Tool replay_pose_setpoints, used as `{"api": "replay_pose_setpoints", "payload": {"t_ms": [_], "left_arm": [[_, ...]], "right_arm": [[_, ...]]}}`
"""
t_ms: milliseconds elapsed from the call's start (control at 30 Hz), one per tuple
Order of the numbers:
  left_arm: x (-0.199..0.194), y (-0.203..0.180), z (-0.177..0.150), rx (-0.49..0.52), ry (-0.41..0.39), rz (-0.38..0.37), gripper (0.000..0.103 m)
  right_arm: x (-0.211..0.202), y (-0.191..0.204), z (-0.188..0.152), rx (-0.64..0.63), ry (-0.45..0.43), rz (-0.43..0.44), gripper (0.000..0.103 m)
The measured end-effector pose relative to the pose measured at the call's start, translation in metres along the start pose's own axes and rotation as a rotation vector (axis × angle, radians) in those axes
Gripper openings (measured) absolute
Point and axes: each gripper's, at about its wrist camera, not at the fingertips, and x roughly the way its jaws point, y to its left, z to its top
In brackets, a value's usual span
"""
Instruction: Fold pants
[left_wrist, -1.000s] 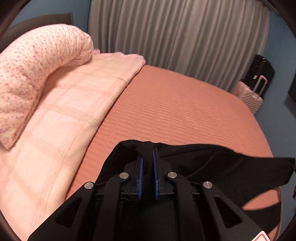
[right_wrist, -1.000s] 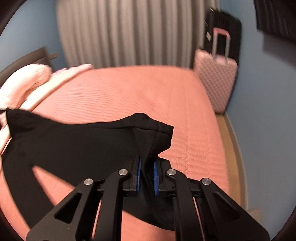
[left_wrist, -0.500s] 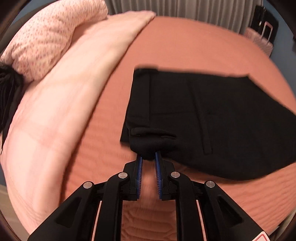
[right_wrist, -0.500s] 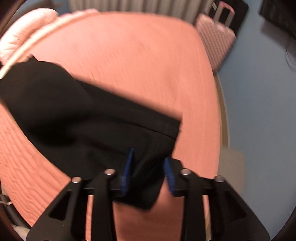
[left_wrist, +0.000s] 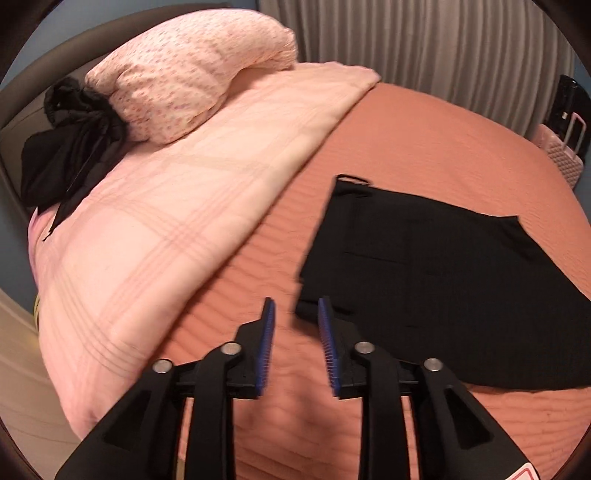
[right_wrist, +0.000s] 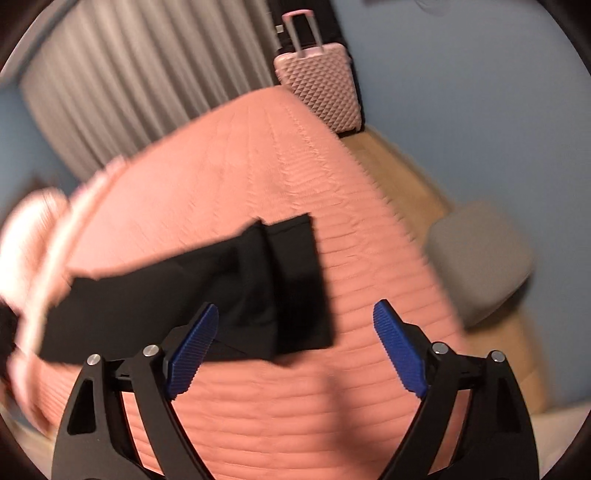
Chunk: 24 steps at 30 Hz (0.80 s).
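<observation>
Black pants (left_wrist: 424, 266) lie flat on the salmon bedspread (left_wrist: 424, 140), waistband toward the pink blanket. My left gripper (left_wrist: 295, 314) is open and empty, just short of the waistband's near corner. In the right wrist view the pants (right_wrist: 221, 291) lie folded lengthwise, leg ends stacked at the right. My right gripper (right_wrist: 295, 317) is wide open and empty, hovering just in front of the leg ends.
A pink plaid blanket (left_wrist: 159, 236) and a floral pillow (left_wrist: 192, 74) lie at the left, with a black garment (left_wrist: 70, 147) beside the pillow. A pink suitcase (right_wrist: 319, 88) stands by the curtain. A grey stool (right_wrist: 480, 258) sits on the floor right of the bed.
Both grippers laid the pants down on the bed, opened and let go. They have drawn back a little from the cloth.
</observation>
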Motion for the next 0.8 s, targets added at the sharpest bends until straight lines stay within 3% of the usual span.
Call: {"api": "replay_pose_setpoints", "payload": {"t_ms": [67,167,267,367,433,467,500,567,633,667,733,800], "left_arm": [[-0.006,-0.034,-0.007,0.03,-0.012,0.039,0.047],[-0.006,-0.086,-0.02,0.101,0.002,0.047,0.047],[-0.002,-0.128,-0.031,0.132,0.032,-0.011,0.048],[-0.007,-0.17,-0.04,0.161,0.048,-0.076,0.047],[-0.013,-0.2,-0.042,0.196,0.037,-0.089,0.048],[-0.016,-0.215,-0.042,0.215,0.03,-0.095,0.048],[-0.019,-0.227,-0.04,0.234,0.025,-0.094,0.048],[-0.029,-0.25,-0.035,0.287,0.001,-0.103,0.048],[-0.042,-0.27,-0.03,0.353,-0.04,-0.127,0.055],[-0.046,-0.277,-0.029,0.376,-0.056,-0.13,0.065],[-0.049,-0.294,-0.031,0.431,-0.085,-0.126,0.07],[-0.042,-0.314,-0.038,0.484,-0.088,-0.11,0.07]], "right_arm": [[0.013,0.005,0.012,0.045,0.022,0.009,0.09],[0.022,0.023,0.031,-0.025,0.016,-0.008,0.09],[0.047,0.043,0.048,-0.16,0.079,-0.067,0.092],[0.089,0.061,0.053,-0.276,0.213,-0.078,0.091],[0.117,0.075,0.05,-0.382,0.296,-0.099,0.055],[0.12,0.083,0.051,-0.433,0.312,-0.12,0.024],[0.111,0.099,0.056,-0.508,0.283,-0.109,0.016],[0.068,0.128,0.062,-0.632,0.136,-0.037,0.012],[0.003,0.15,0.062,-0.768,-0.042,0.044,0.012],[-0.019,0.155,0.054,-0.869,-0.103,0.02,0.012],[-0.029,0.14,0.032,-1.003,-0.148,-0.081,0.017],[-0.001,0.096,0.016,-0.956,0.019,-0.2,0.075]]}}
